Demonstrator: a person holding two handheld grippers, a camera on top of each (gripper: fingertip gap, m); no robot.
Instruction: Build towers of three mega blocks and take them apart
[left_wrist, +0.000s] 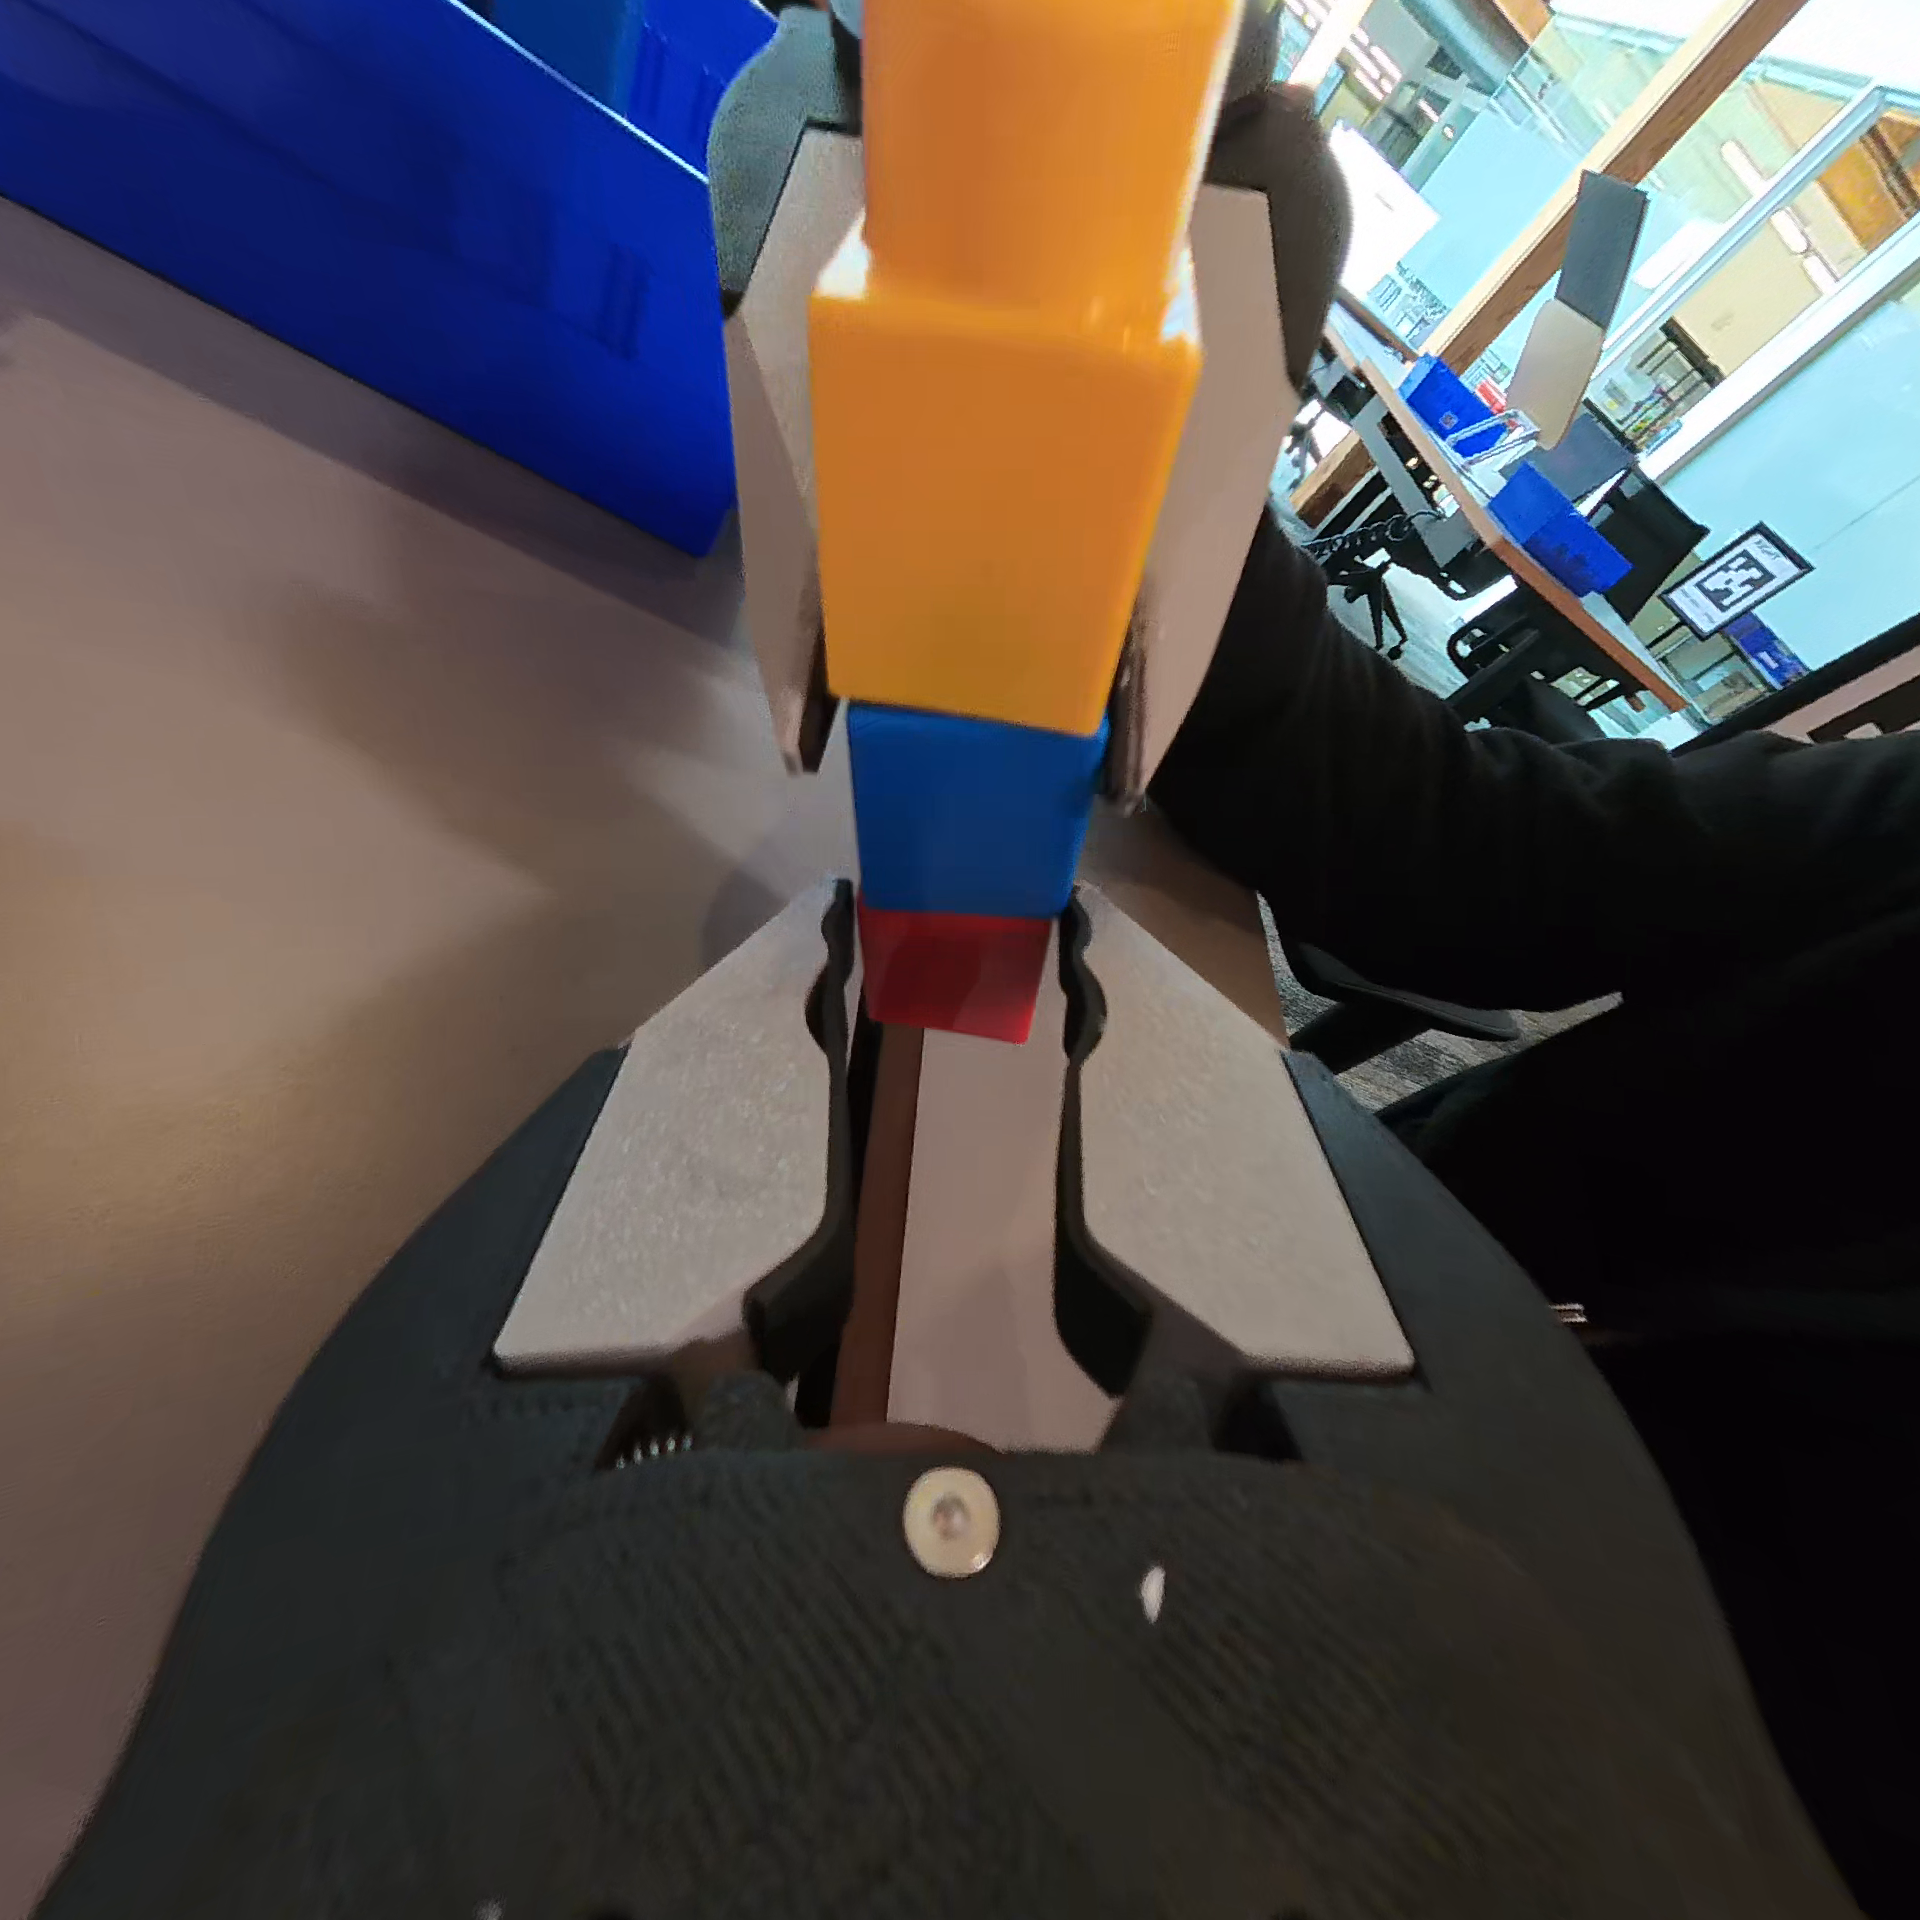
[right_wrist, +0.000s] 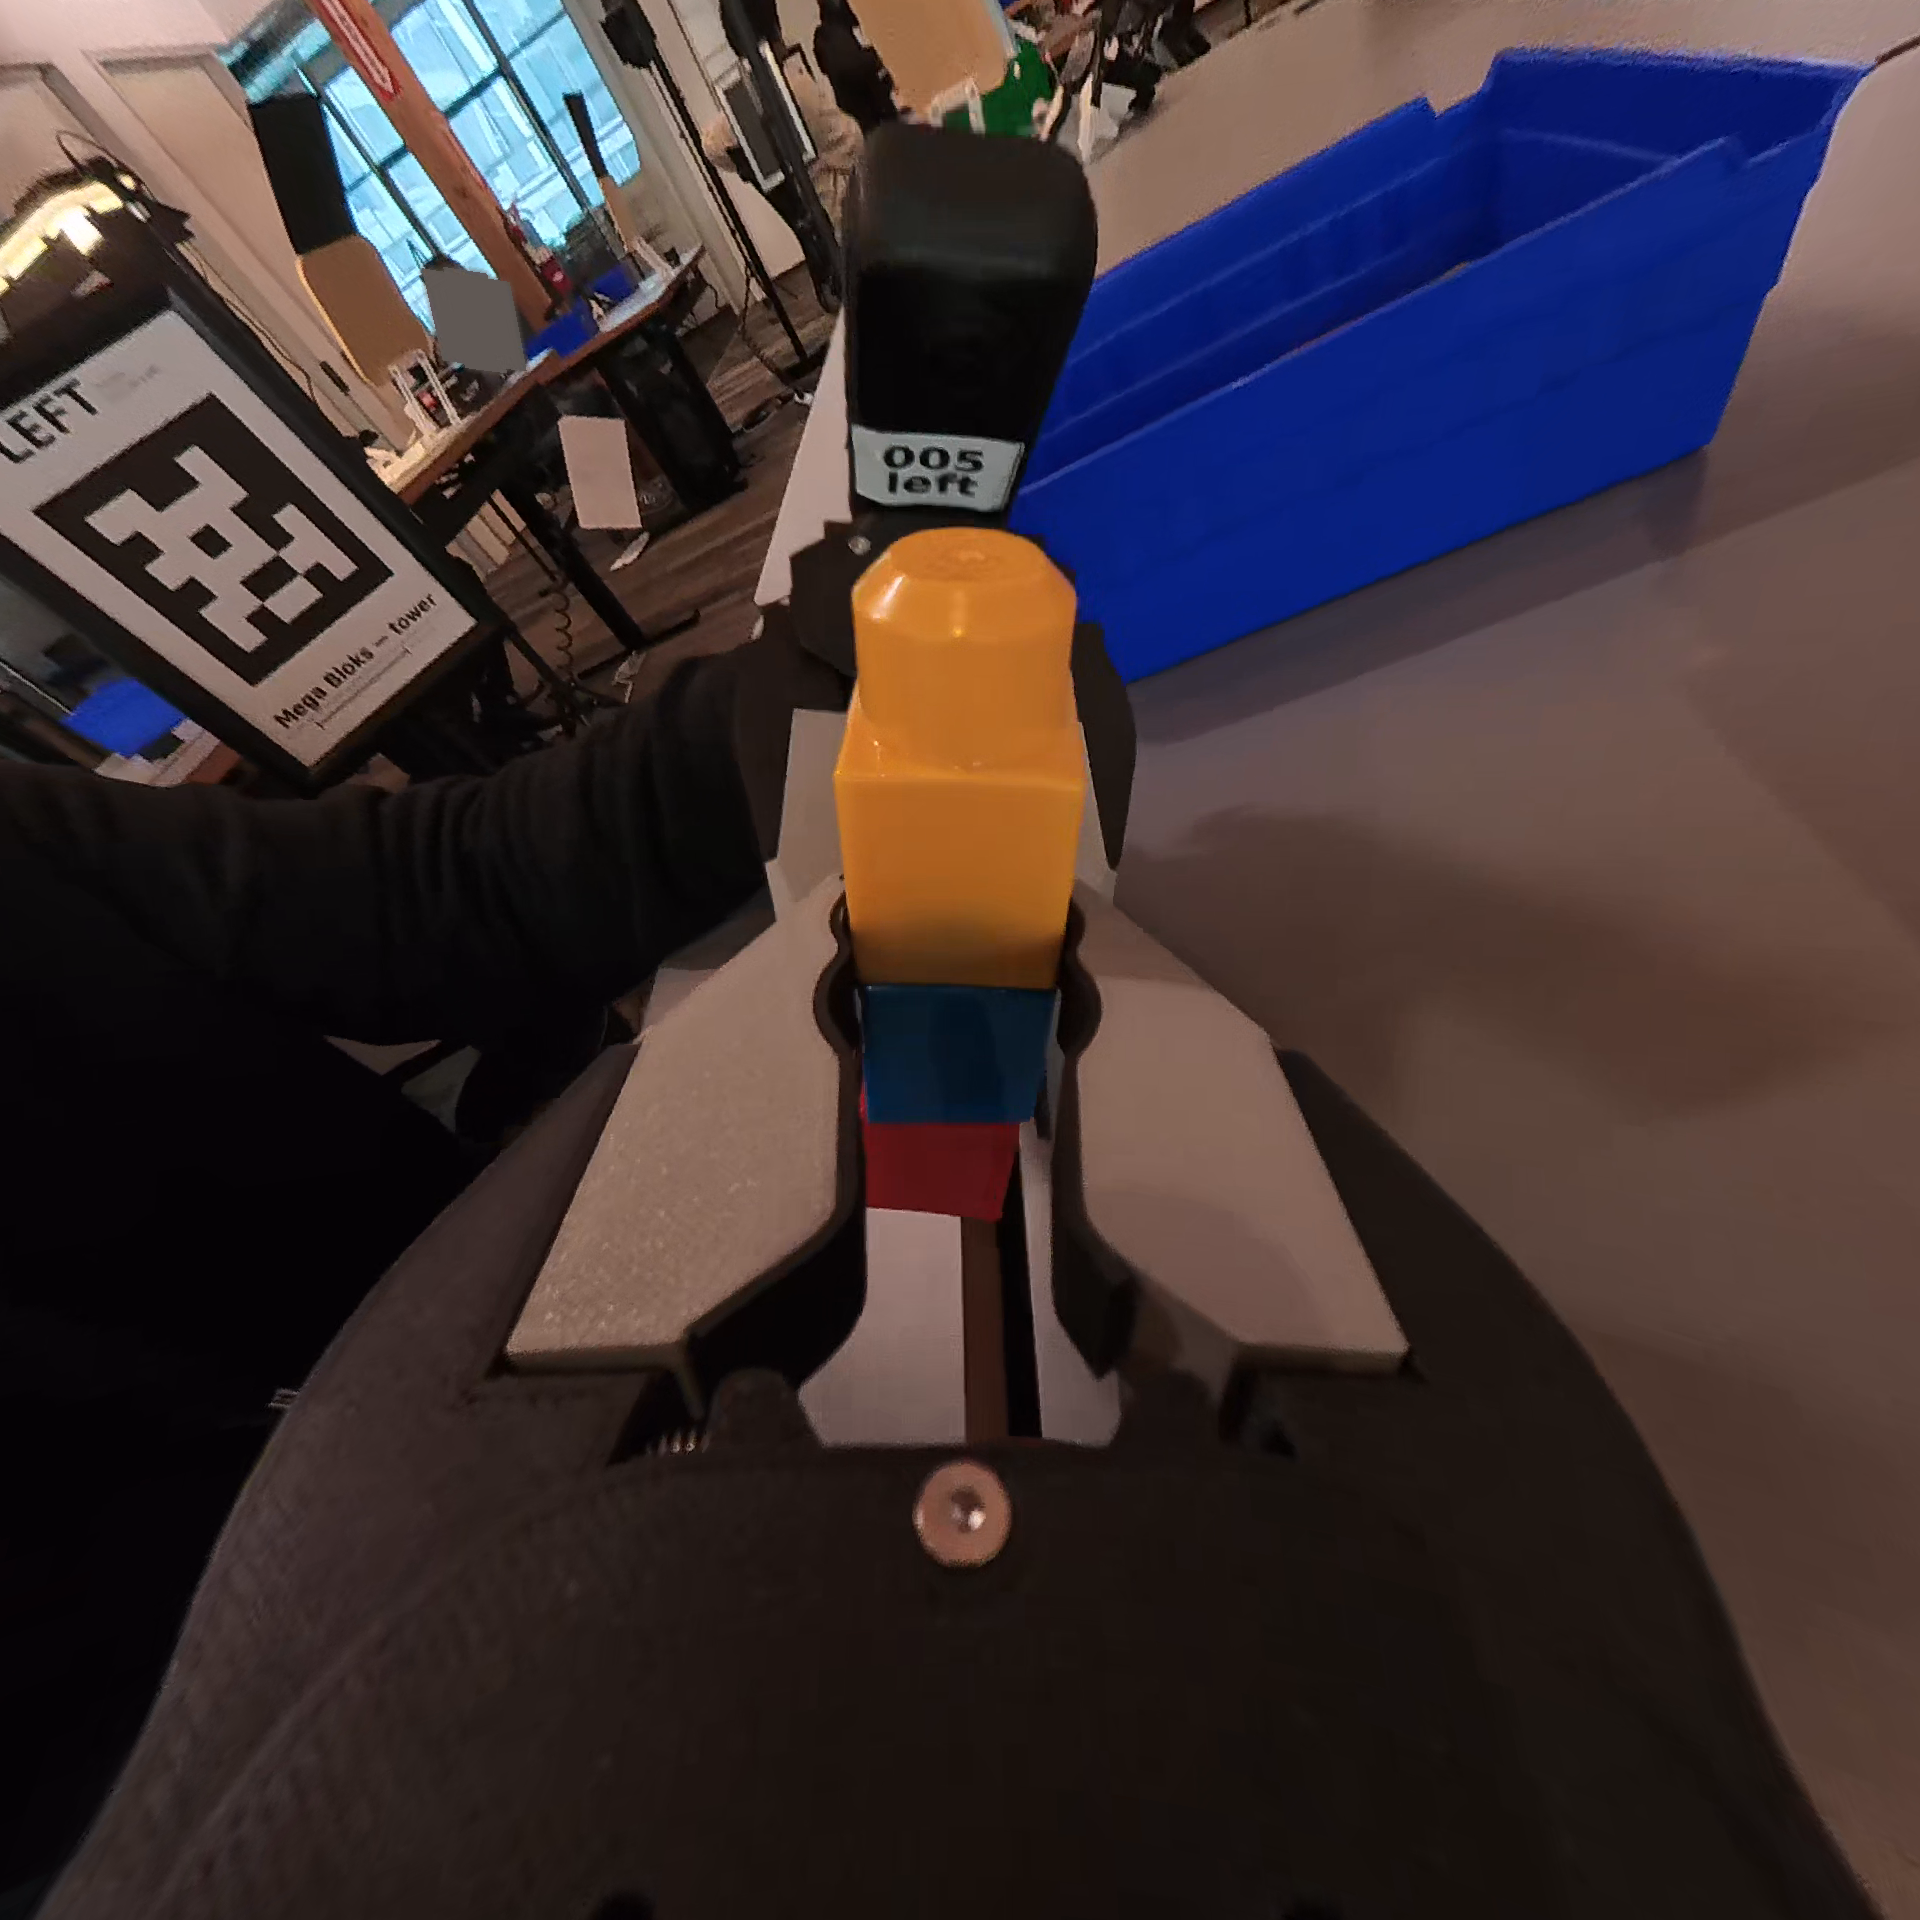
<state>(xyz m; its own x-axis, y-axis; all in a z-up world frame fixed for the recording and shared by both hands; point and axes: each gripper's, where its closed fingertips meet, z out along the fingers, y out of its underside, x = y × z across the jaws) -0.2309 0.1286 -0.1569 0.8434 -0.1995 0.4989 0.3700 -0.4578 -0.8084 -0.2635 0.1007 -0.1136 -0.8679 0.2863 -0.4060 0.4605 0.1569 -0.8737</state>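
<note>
In the left wrist view, the left gripper (left_wrist: 951, 961) pinches the red block (left_wrist: 948, 975) at the near end of a three-block tower. Its fingers (left_wrist: 717, 1153) are flat grey plates with a fine grain, edged by black wavy pads and set in a black ribbed body. Beyond the red block sit the blue block (left_wrist: 971, 816) and the yellow block (left_wrist: 997, 499), all smooth, glossy, square-sided plastic. The yellow block narrows into a stud (left_wrist: 1039, 135) that runs out of the top of the frame. The right gripper (left_wrist: 966, 748) faces the camera, its pale fingers closed on the tower about where yellow meets blue. A blue bin (left_wrist: 343, 260) lies on the matte grey table (left_wrist: 312, 831) to the left, and a black sleeve (left_wrist: 1507, 831) fills the right side.

In the right wrist view, the right gripper (right_wrist: 956, 961) clamps the same tower at the yellow-blue seam. The blue block (right_wrist: 951, 1055) and red block (right_wrist: 935, 1164) lie between its fingers (right_wrist: 707, 1174), so the left gripper's hold on the red block is hidden here. This view alone shows the whole rounded stud (right_wrist: 961, 613) on the yellow block (right_wrist: 956, 852). Behind it stands the left gripper's black housing (right_wrist: 966, 291) with a white label (right_wrist: 932, 473). The blue bin (right_wrist: 1455, 343) proves to be long, with inner dividers. A black-and-white marker sign (right_wrist: 218, 540) stands at the left above the sleeve (right_wrist: 364, 883).
</note>
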